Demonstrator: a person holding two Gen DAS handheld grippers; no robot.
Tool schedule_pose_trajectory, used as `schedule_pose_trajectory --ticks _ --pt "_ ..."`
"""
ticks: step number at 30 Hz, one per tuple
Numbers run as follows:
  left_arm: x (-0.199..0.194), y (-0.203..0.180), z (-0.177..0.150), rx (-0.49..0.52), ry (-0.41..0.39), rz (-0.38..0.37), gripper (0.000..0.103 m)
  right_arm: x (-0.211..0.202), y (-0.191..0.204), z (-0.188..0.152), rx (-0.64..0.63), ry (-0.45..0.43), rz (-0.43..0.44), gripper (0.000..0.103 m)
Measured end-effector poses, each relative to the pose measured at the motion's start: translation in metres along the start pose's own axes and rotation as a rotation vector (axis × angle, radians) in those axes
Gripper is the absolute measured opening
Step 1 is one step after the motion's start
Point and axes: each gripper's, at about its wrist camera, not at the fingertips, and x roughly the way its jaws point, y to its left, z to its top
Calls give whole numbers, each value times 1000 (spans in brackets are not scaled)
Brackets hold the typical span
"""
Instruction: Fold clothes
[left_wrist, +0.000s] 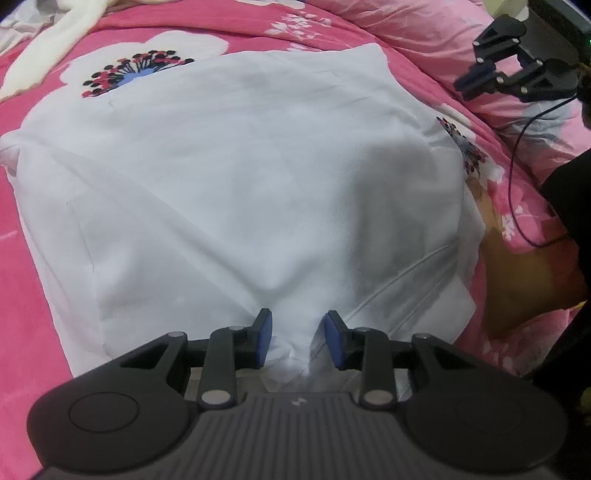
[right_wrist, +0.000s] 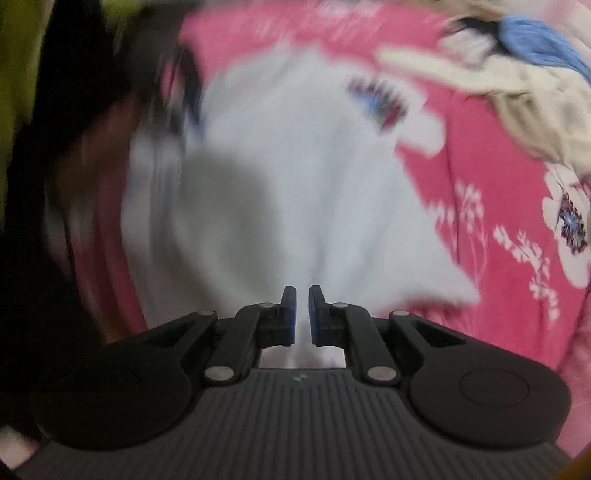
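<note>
A white garment (left_wrist: 240, 166) lies spread flat on the pink flowered bed cover (left_wrist: 37, 295). My left gripper (left_wrist: 299, 325) sits at the garment's near edge. A bunched fold of the white cloth is caught between its blue pads (left_wrist: 264, 338), and creases run out from the grip. My right gripper (left_wrist: 463, 88) hangs in the air above the cover, off the garment's far right side, with its jaws together and no cloth in them. In the blurred right wrist view the right gripper (right_wrist: 302, 291) shows only a thin slit between its pads, above the white garment (right_wrist: 277, 184).
A cream garment (left_wrist: 55, 48) lies at the far left corner of the bed. A beige pile (right_wrist: 535, 110) with a blue cloth (right_wrist: 543, 44) lies beyond the white garment. A thin black cable (left_wrist: 513, 192) hangs at the right, beside the person's dark sleeve (left_wrist: 569, 184).
</note>
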Motion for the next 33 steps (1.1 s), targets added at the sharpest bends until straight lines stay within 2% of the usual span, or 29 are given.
schedule_pose_trajectory --ticks 2,4,7,8,11,13,15,19,22,25,29,31,33 --pt "0 -2 -2 3 0 6 33 21 -1 -4 85 -30 56 7" --pt "2 -4 -5 1 -1 12 34 45 0 -9 160 -36 107 15" --pt "0 -5 -9 -27 -5 17 34 96 11 -24 132 191 45 20" --pt "-2 -5 -11 -37 -6 19 34 93 13 -20 111 197 43 20" --pt "-16 -5 -18 -53 -39 23 34 67 4 11 139 166 16 30" --pt "-30 -3 -24 -68 -79 26 34 57 -3 38 160 115 22 49" --pt "-45 3 -30 -108 -134 45 34 53 -10 67 174 53 40 54" --pt "-68 19 -41 -212 -228 113 37 56 -25 123 219 -53 86 55" --pt "-67 32 -46 -322 -259 184 39 82 -29 164 252 -58 130 56" --pt "-61 47 -51 -430 -275 217 39 112 -30 202 279 -33 156 56" --pt "-55 50 -52 -462 -321 217 36 149 -25 244 331 -12 149 55" --pt "-53 50 -52 -468 -336 199 35 163 -27 255 390 -25 181 53" --pt "-50 50 -52 -477 -349 183 23 180 -30 263 437 -37 214 49"
